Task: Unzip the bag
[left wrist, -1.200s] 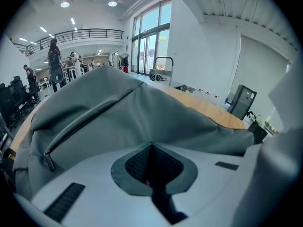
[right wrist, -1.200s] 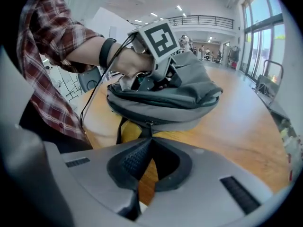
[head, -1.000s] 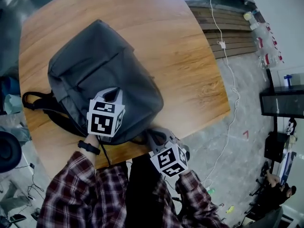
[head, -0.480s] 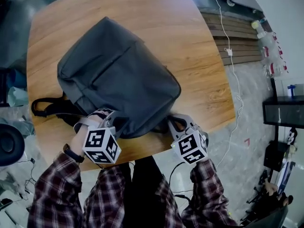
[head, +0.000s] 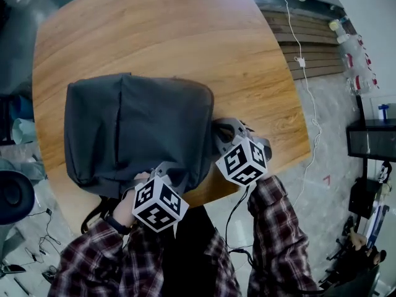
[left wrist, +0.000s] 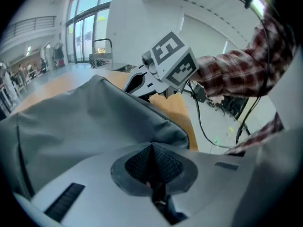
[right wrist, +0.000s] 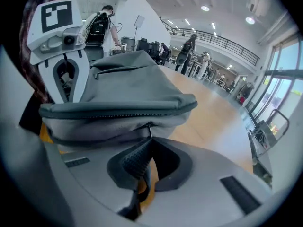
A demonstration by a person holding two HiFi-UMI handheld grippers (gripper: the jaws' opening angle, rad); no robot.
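A grey backpack [head: 136,132] lies on the round wooden table [head: 185,36], near its front edge. My left gripper [head: 162,171] is at the bag's near edge, jaws shut on a dark piece of the bag; which piece I cannot make out. In the left gripper view the pads [left wrist: 142,163] meet with dark material hanging below them. My right gripper [head: 218,135] is at the bag's right side. In the right gripper view it [right wrist: 149,143] is shut on a thin zipper pull [right wrist: 150,128] under the closed zipper line [right wrist: 118,116].
The table's front edge [head: 247,181] runs just under both grippers. A black strap [head: 96,212] hangs off the near left edge. On the floor to the right are a white cable [head: 307,85], bottles [head: 356,42] and a black cabinet [head: 371,140]. People stand far off [right wrist: 187,48].
The backpack has turned and slid toward the near left of the table. My left gripper went from the bag's top to its near edge. My right gripper rose to the bag's right side.
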